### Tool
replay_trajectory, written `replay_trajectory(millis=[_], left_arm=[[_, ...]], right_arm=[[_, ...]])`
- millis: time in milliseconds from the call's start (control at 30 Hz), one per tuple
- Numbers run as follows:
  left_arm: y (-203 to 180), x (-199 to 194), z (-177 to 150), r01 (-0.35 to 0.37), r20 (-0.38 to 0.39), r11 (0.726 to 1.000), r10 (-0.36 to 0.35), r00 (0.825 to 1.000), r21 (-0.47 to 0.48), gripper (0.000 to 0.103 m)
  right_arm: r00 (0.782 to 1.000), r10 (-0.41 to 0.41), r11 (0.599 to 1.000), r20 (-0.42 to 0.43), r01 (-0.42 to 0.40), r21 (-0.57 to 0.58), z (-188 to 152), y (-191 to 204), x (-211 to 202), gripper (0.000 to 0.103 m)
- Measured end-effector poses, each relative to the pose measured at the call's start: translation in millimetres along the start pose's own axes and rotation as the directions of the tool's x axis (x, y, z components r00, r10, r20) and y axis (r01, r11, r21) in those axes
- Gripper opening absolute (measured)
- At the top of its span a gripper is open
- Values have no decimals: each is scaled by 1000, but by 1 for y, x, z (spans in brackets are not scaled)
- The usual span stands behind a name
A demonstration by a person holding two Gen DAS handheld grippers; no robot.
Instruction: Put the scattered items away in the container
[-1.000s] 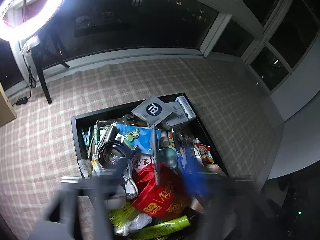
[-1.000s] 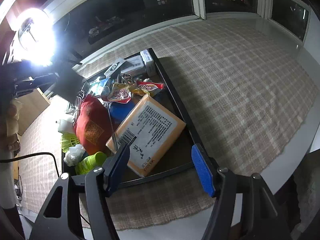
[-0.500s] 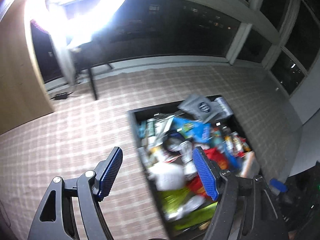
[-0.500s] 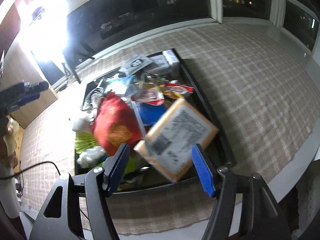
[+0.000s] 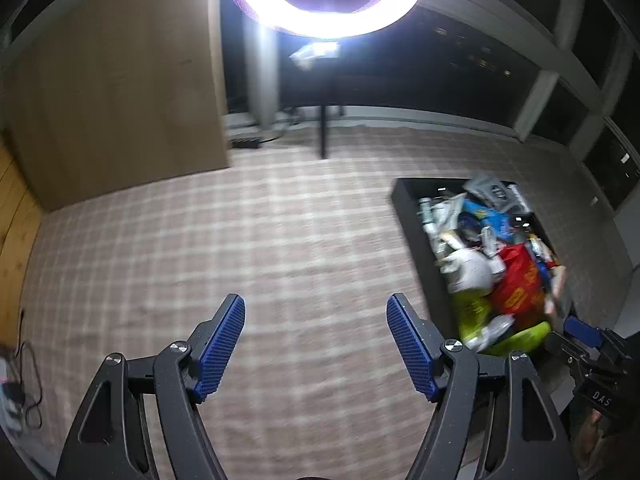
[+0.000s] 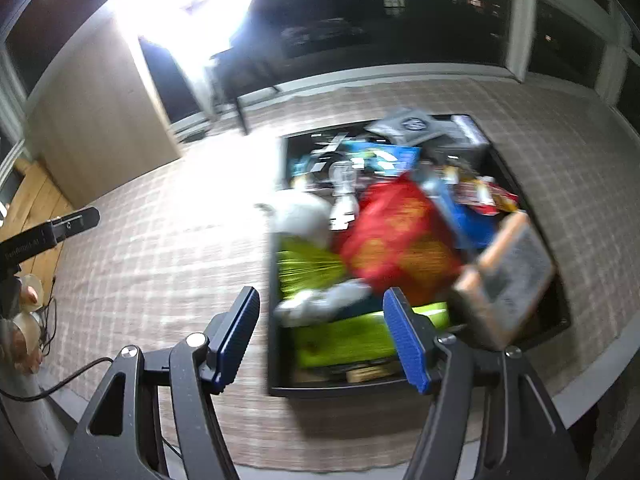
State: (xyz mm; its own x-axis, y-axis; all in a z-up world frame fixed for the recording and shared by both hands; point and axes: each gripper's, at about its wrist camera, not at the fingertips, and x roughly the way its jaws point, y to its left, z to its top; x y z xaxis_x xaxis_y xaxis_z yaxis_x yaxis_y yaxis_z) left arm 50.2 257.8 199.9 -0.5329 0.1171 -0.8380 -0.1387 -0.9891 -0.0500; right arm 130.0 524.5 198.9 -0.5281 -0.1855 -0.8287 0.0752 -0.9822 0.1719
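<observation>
A black open container point(image 5: 406, 208) sits on the checked cloth at the right of the left wrist view, piled with several items: a red pouch point(image 5: 516, 280), a white bundle point(image 5: 470, 270), green packs point(image 5: 472, 314). My left gripper point(image 5: 316, 340) is open and empty over bare cloth, left of the container. In the right wrist view the container point(image 6: 276, 364) lies just ahead, blurred, with the red pouch point(image 6: 396, 232) and an orange box point(image 6: 508, 280) leaning at its right side. My right gripper point(image 6: 322, 336) is open and empty above the container's near left corner.
A checked cloth point(image 5: 200, 260) covers the table. A bright ring light point(image 5: 328, 0) on a stand stands at the back. A wooden panel point(image 5: 120, 100) stands at the back left. Cables point(image 5: 20, 392) lie at the left edge. Dark windows run behind.
Both grippers have swung left. The left one has pulled away from the container and now faces bare cloth. The container has shifted right in both views. Both stay open.
</observation>
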Motion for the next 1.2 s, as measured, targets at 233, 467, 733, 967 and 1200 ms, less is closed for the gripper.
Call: replay_trajectory(millis=[233, 467, 733, 967, 1200], left_arm=[[69, -19, -37, -26, -25, 998, 24, 999, -62, 72], [121, -39, -68, -94, -7, 990, 94, 996, -109, 76], [161, -53, -92, -110, 3, 982, 112, 994, -150, 76], [195, -46, -104, -135, -29, 973, 132, 991, -189, 77], [216, -40, -112, -154, -62, 966, 144, 988, -208, 77]], right_arm=[[1000, 22, 996, 3, -21, -82, -8, 75, 0, 63], [999, 50, 990, 1, -49, -132, -18, 132, 2, 63], [997, 72, 981, -5, -71, -179, -31, 189, 12, 63], [995, 99, 971, -19, -101, -219, -43, 239, 26, 63], [993, 109, 966, -41, -116, -233, -52, 266, 36, 63]])
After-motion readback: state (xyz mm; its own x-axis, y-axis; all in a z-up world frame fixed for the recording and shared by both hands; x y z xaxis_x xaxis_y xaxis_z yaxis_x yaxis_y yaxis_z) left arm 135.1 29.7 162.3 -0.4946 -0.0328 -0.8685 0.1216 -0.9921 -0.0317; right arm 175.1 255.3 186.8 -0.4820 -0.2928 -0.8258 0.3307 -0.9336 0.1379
